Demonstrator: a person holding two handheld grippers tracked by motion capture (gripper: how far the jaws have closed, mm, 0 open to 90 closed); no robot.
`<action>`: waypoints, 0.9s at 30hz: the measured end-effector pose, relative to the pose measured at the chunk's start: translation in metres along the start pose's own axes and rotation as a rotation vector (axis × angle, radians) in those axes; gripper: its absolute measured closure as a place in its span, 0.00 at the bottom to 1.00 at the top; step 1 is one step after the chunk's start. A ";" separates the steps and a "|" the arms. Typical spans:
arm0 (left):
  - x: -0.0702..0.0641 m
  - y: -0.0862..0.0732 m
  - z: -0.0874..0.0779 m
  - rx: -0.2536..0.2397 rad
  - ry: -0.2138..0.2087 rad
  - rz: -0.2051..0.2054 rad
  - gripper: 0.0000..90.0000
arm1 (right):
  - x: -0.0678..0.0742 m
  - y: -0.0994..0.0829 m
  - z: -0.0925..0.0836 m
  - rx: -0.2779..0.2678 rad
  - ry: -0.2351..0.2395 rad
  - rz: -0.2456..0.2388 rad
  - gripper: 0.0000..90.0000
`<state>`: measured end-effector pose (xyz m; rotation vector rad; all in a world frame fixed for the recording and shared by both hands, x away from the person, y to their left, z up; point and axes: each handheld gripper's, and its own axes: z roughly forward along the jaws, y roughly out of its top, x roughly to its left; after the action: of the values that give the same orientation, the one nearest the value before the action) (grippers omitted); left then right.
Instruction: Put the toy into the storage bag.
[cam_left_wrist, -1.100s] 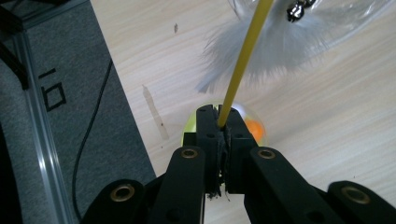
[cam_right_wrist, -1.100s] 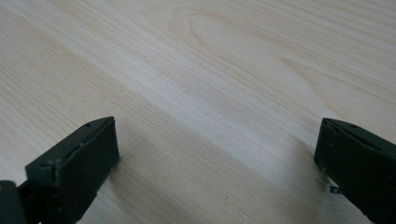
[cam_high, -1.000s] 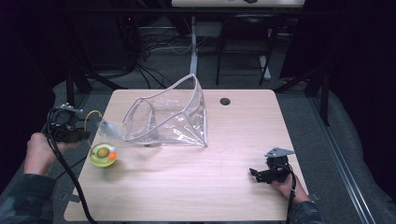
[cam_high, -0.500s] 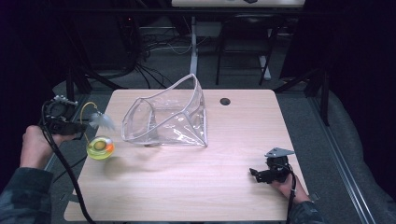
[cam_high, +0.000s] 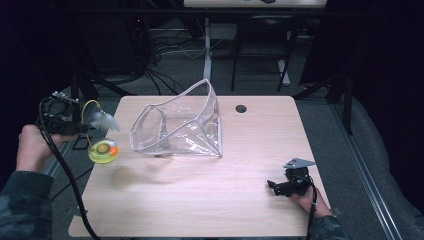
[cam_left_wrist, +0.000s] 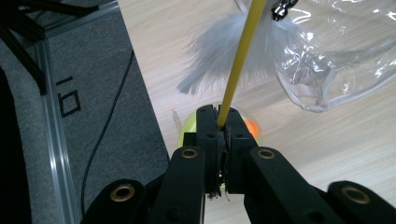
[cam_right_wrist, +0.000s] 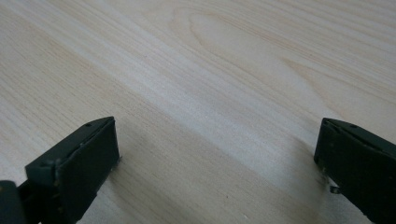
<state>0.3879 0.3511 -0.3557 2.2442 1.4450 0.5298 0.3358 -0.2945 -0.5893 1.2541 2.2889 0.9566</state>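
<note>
Two grippers: left gripper clenched on cat toy's yellow wand, toy off bench's left edge; right gripper released, idle. Advice: carry feather first into clear plastic bag mouth, keeping dangling yellow-green ball steady.

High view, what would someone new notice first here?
Probably the big clear plastic container lying on its side mid-table. Next, at the table's left edge, the left hand-held gripper is shut on a yellow wand carrying a grey feather, with a yellow-green disc toy hanging below.
</note>
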 end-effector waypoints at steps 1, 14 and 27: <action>0.001 0.001 -0.001 -0.002 0.000 0.000 0.98 | 0.000 0.000 0.000 0.000 0.000 0.000 0.00; 0.007 0.024 -0.015 -0.024 0.016 0.001 0.98 | 0.000 0.000 0.000 0.006 -0.002 -0.003 0.00; 0.006 0.046 -0.030 -0.053 0.031 0.020 0.98 | 0.000 0.000 0.000 0.005 -0.001 -0.004 0.00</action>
<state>0.4091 0.3436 -0.3057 2.2206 1.4091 0.6048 0.3358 -0.2948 -0.5890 1.2514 2.2933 0.9488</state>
